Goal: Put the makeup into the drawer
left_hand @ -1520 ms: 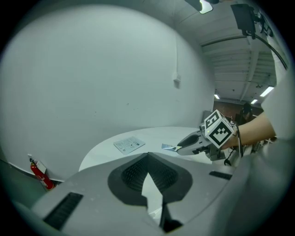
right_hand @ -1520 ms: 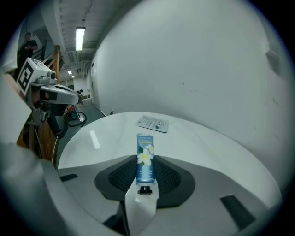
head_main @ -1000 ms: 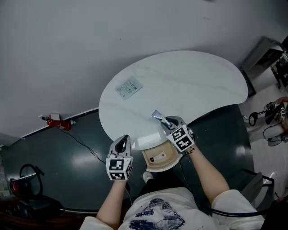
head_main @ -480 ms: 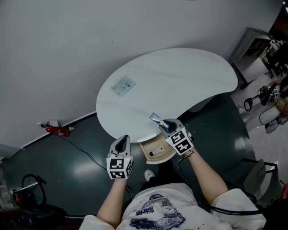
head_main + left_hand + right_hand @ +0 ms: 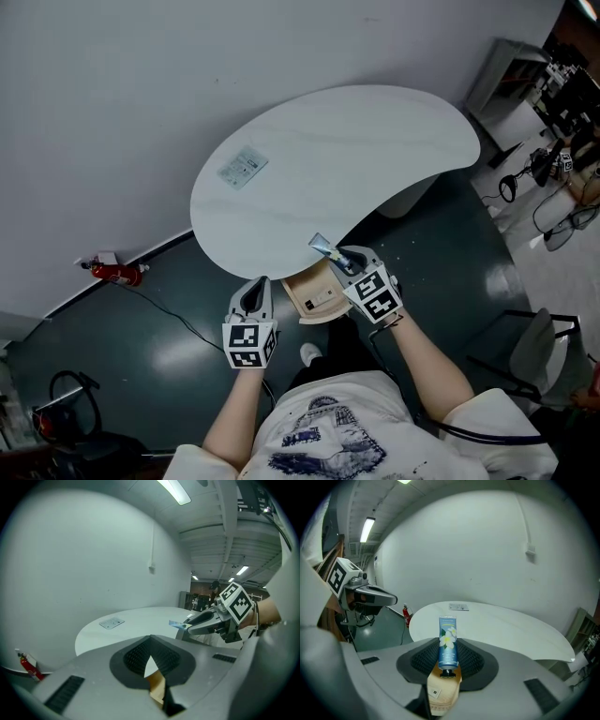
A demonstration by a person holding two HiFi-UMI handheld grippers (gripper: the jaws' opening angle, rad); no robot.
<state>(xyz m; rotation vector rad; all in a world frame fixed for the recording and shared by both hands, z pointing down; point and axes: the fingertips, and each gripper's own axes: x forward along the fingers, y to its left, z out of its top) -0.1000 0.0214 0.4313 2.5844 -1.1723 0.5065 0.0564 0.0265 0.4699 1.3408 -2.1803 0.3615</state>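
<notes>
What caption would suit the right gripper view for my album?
Right gripper clamps a flower-printed blue tube, with the open wooden drawer visible beneath.

In the head view the pale wooden drawer (image 5: 317,292) shows only in part. Its back runs under the rim of the white kidney-shaped table (image 5: 328,159), and the right gripper (image 5: 341,262) covers its right side. That gripper also hides the cap end of the blue flower-printed tube (image 5: 322,247). The left gripper (image 5: 151,654) lets through just a sliver of drawer. The drawer's small label (image 5: 435,692) and the flat packet (image 5: 242,166) on the tabletop carry print too small to read.
</notes>
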